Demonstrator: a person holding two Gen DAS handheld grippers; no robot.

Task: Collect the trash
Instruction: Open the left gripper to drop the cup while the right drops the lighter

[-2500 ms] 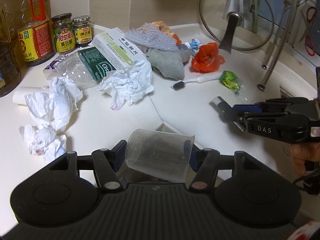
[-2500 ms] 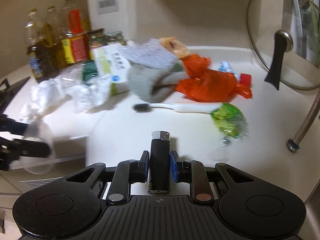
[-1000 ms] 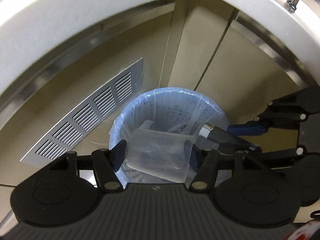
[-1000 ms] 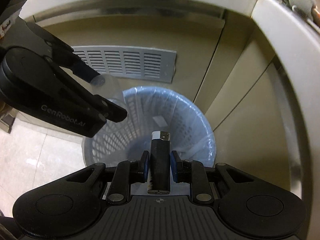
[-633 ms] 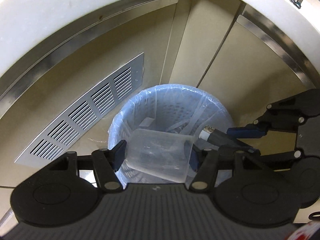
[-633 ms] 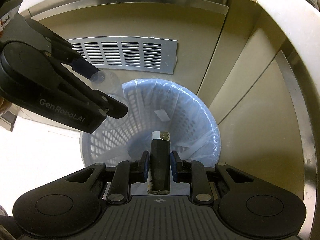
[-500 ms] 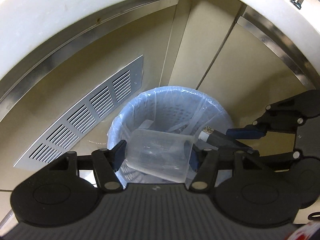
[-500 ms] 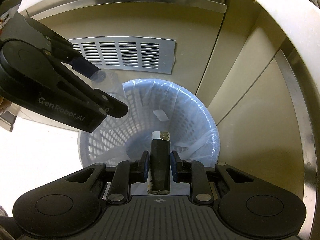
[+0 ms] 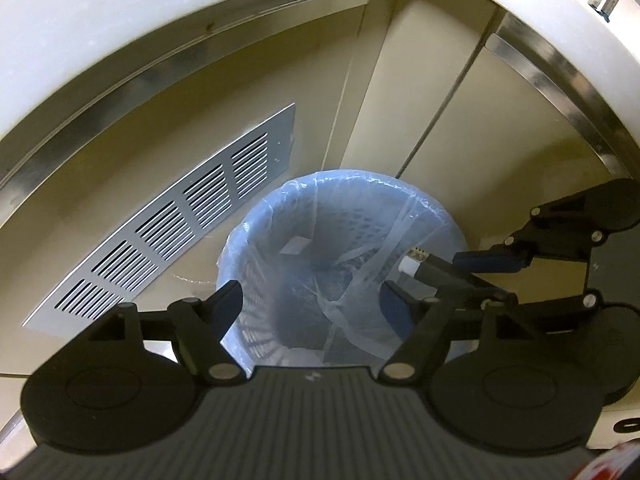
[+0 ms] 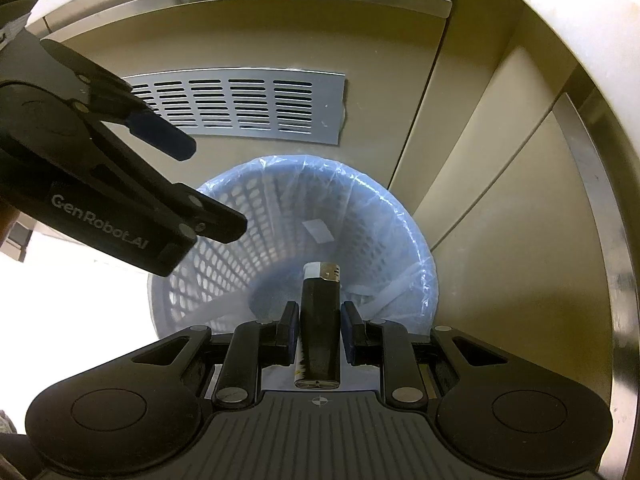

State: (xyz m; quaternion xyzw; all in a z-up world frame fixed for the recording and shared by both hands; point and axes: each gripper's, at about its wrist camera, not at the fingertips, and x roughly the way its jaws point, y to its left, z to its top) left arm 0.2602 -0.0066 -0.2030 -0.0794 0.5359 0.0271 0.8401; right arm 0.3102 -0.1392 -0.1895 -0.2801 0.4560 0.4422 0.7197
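Left gripper [image 9: 310, 304]: jaws spread wide with nothing between them, held right above the mouth of the waste basket [image 9: 256, 236].
Clear plastic cup [image 9: 360, 312]: no longer between the left jaws as it was a moment ago; a pale, see-through curved shape lies down inside the basket below them, hard to tell from the liner.
Right gripper [image 10: 320, 330]: jaws narrow, clamped on a black lighter [image 10: 320, 320].
Lighter: stands lengthwise between the right pads, its silver cap poking out past the fingertips, over the basket opening.
Waste basket: white perforated plastic with a bluish liner bag [image 10: 408, 220], directly beneath and ahead of both sets of jaws; a small white slip lies on its inner wall.
Grippers together: the right one reaches in from the right side of the left jaws, near them but not touching.
Vent grille [image 10: 240, 104]: silver slotted panel on the cabinet face, beyond the basket.
Counter edge [image 9: 120, 20]: white, curving overhead.
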